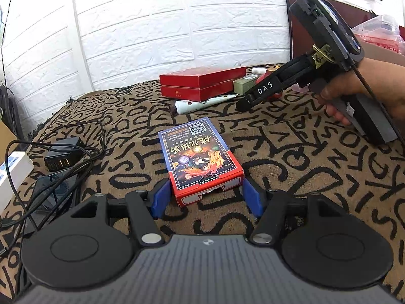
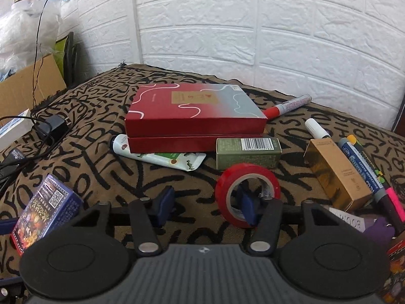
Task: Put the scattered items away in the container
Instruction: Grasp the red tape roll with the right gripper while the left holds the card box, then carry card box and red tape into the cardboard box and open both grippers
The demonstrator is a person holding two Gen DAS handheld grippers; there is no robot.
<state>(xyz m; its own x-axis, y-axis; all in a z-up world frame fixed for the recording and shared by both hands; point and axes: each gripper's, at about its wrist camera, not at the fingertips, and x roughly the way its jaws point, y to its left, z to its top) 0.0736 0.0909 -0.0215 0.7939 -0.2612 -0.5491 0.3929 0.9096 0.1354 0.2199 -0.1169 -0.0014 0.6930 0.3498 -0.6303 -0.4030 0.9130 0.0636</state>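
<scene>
Through my left wrist camera, my left gripper sits at the bottom centre of the frame, its blue pads clamped on the near end of a blue and red card box, which tilts away toward the middle of the picture above the patterned cloth. At the left edge a black charger lies in a tangle of black cables beside a white power strip. Further back, just above centre, the red container stands closed by the white brick wall, with a white tube lying along its front. From the upper right my right hand reaches in with the right gripper, its tip close to the tube's flat end. Through my right wrist camera, the right gripper stands apart at lower centre; one blue finger pokes through the hole of a red tape roll standing on edge, the other finger is left of the roll, and I cannot tell whether either presses on it. Behind the roll a green carton lies just beside the red container's front corner, and the white tube is partly tucked under the container's front edge. A red marker sticks out behind the container. At the right a tan carton lies beside several markers, with a white marker above them. The card box shows at the lower left edge.
</scene>
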